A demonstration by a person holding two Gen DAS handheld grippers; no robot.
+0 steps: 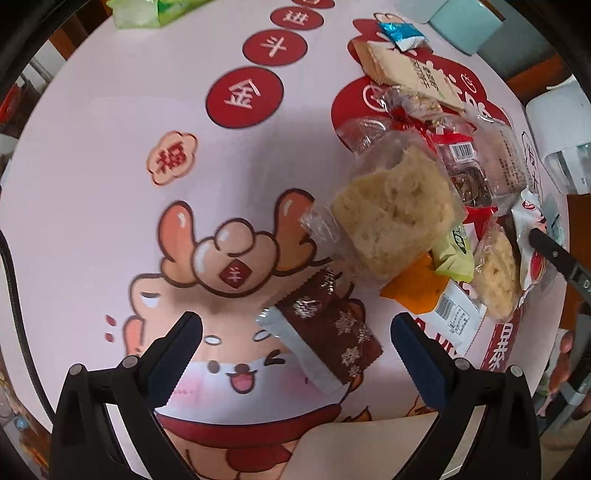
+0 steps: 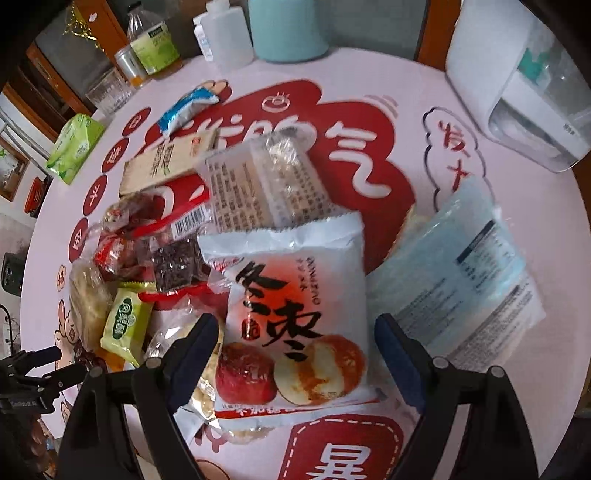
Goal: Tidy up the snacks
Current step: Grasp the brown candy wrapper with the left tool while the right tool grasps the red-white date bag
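A pile of wrapped snacks lies on a pink cartoon tablecloth (image 1: 110, 155). In the left wrist view my left gripper (image 1: 295, 343) is open around a brown snowflake-patterned packet (image 1: 332, 332) lying flat, apart from the pile. A clear-wrapped pale cake (image 1: 399, 218) lies beyond it. In the right wrist view my right gripper (image 2: 295, 350) is open, straddling a white jujube pastry packet (image 2: 295, 314) that lies on the pile. A pale blue packet (image 2: 454, 266) lies to its right. A small green packet (image 2: 125, 325) and a clear printed packet (image 2: 258, 188) lie nearby.
A white appliance (image 2: 517, 81), a teal container (image 2: 288, 29), bottles (image 2: 155, 40) and a glass (image 2: 107, 92) stand at the table's far edge. A green tissue pack (image 2: 74, 147) lies at the left. My right gripper's finger (image 1: 554, 254) shows at the left view's right edge.
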